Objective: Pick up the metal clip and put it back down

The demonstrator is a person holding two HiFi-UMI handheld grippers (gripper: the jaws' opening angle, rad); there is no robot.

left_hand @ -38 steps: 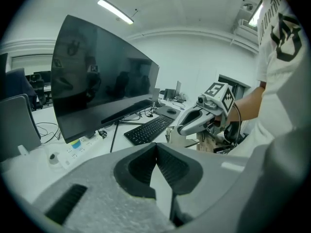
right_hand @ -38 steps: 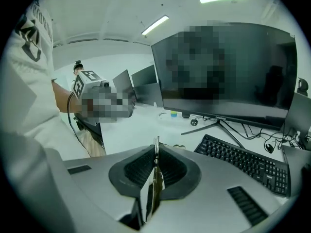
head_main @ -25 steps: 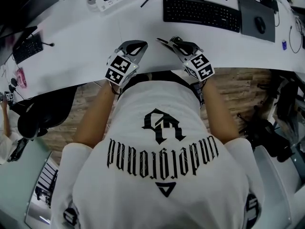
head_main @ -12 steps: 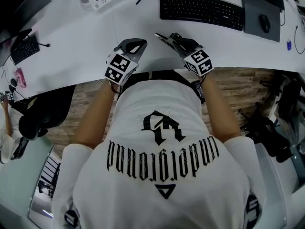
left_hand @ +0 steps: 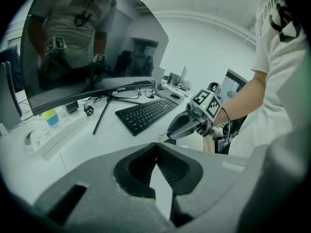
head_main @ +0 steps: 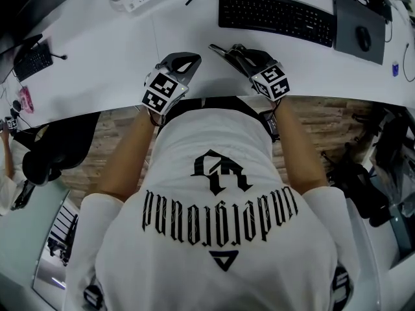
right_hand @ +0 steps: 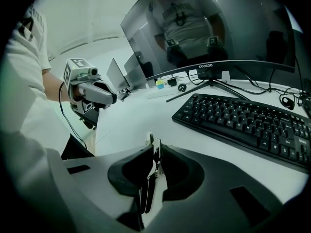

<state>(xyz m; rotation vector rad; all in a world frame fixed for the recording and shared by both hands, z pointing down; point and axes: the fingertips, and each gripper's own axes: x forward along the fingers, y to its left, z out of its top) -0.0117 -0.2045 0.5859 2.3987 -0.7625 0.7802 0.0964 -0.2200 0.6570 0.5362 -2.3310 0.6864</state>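
My right gripper (head_main: 219,49) (right_hand: 154,148) hovers over the white desk (head_main: 117,50) near its front edge, in front of the keyboard. A thin metal clip (right_hand: 154,161) stands upright between its pads, its tip poking out past the fingertips. The jaws are closing on it. In the head view the clip shows only as a thin sliver (head_main: 214,46) at the jaw tips. My left gripper (head_main: 190,59) (left_hand: 156,145) is to the left of the right one, jaw tips together, nothing in them. Each gripper shows in the other's view: the right gripper (left_hand: 187,125) and the left gripper (right_hand: 97,92).
A black keyboard (head_main: 275,15) (right_hand: 243,118) lies beyond the right gripper. A mouse (head_main: 363,37) sits on a dark pad at the far right. A curved monitor (right_hand: 214,28) stands behind on a stand. A white power strip (left_hand: 53,130) lies to the left.
The right gripper has shifted a little farther from the body with the clip in it. The left gripper has hardly moved.
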